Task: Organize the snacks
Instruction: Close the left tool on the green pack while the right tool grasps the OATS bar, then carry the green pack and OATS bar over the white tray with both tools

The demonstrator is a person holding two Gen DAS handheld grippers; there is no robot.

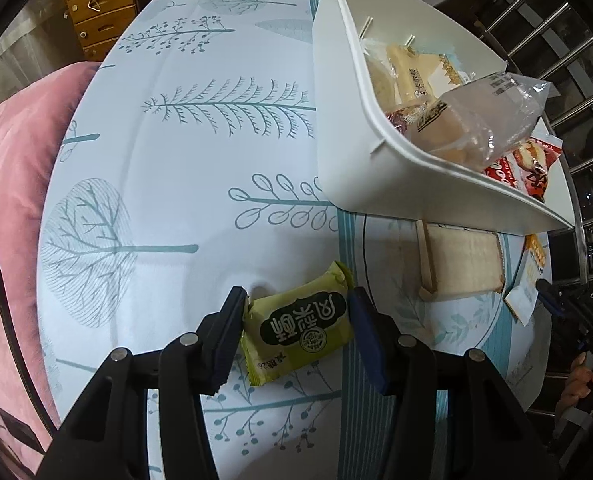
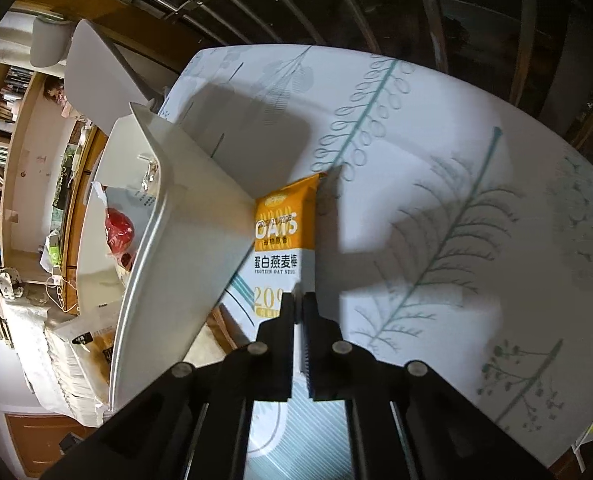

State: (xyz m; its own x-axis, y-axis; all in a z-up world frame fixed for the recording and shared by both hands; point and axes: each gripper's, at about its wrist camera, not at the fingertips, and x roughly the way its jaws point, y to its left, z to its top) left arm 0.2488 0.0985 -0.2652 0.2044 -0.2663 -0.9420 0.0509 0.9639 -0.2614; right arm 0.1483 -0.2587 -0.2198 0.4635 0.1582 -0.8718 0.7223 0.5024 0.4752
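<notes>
Left wrist view: the left gripper brackets a green packet lying flat on the tablecloth; both pads appear to touch its long edges, so it reads as gripped across its width. The packet looks light, its film wrapper crinkly and slick, its filling probably soft and crushable; a gentle hold across the middle, as here, suits it better than one on the crimped ends. Up and to the right stands the white bin, already holding several wrapped snacks, with a flat beige pack lying just beside its base.

Right wrist view: the right gripper is pinched shut on the near end of an oat bar, which rests against the bin's wall. The bar is likely light but stiffer; an end grip may let it swing or slip.
</notes>
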